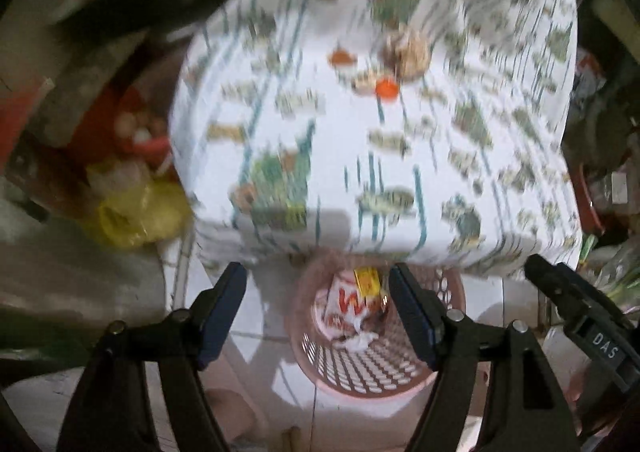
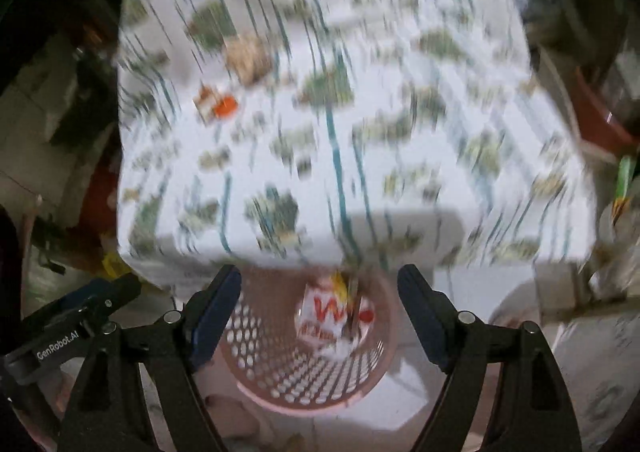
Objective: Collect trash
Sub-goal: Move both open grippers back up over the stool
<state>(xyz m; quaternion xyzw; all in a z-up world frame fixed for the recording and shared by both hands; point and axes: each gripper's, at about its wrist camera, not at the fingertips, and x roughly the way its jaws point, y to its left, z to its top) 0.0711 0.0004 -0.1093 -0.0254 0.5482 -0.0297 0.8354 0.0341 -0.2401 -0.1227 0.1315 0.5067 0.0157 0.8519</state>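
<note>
Both pictures are blurry. The left tongs [image 1: 318, 294] have their two fingers wide apart, and nothing is between them. The right tongs [image 2: 319, 294] are wide apart too, with nothing in them. They also show at the right edge of the left picture, just beside the left tongs.

Below both tongs, a pink basket [image 1: 372, 372] full of little holes stands on the white floor [image 1: 248, 332]. Its far side sits under the edge of the surface [image 1: 360, 155]. Inside the basket lies a white wrapper with red letters [image 1: 344, 306], and a small yellow packet [image 1: 367, 280] rests on top of it. In the right picture the same basket [image 2: 296, 376] holds the wrapper [image 2: 332, 316] near its far wall.

The surface has a white cloth with green patches and blue lines. More trash lies on the cloth, well apart from the basket: an orange cap [image 1: 386, 87], a brown crumpled lump [image 1: 408, 49] near it, and another small orange bit [image 1: 342, 57]. The right picture shows the cap [image 2: 225, 106] and the lump [image 2: 247, 55] too.

A yellow plastic bag [image 1: 140, 211] sits on the floor left of the surface.
</note>
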